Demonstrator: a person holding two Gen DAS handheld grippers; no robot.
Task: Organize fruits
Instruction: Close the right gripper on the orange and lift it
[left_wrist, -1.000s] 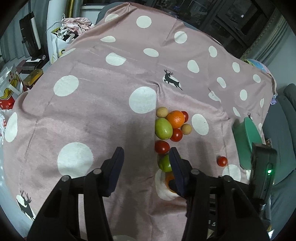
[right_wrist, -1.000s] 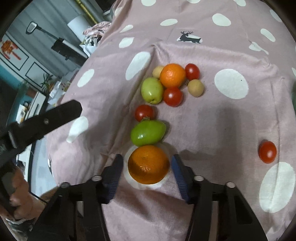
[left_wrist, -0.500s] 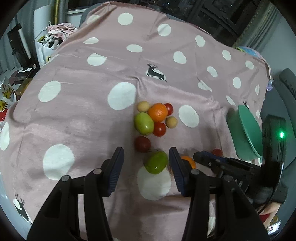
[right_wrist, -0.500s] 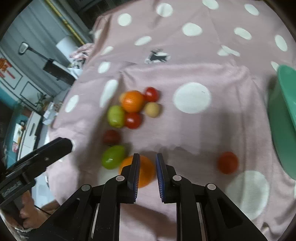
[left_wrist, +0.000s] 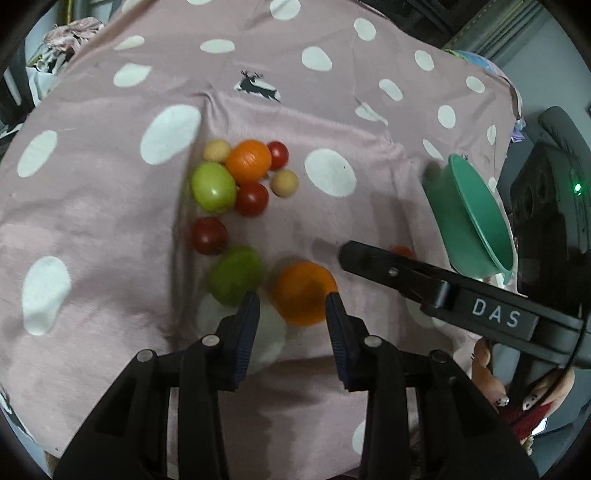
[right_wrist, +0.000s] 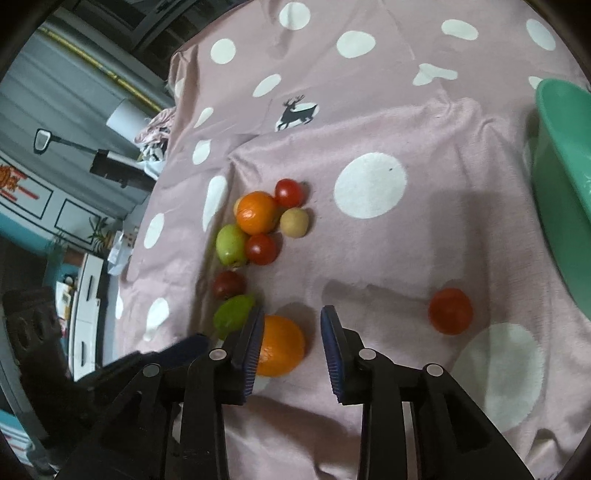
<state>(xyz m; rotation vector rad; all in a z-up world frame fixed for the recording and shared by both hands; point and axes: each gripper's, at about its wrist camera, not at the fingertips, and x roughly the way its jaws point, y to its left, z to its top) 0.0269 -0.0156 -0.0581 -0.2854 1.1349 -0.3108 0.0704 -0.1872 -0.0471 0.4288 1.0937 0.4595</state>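
While both tongs crowd one orange (left_wrist: 303, 292), the sorting waits.

Left tongs (left_wrist: 291, 314): jaws closing, narrow gap, orange between the tips, pads not yet pressing.
Right tongs (right_wrist: 291, 332): jaws opening, holding nothing; orange lies against the left pad.
Orange: on the cloth (left_wrist: 110, 206), touching a green fruit (left_wrist: 236, 275).
Bowl (left_wrist: 476, 218): well right of the pile, with a lone tomato (right_wrist: 450, 311) close by it.

Advice: let one tongs take the orange, centred across its widest part, clear of the green fruit, gripping gently.
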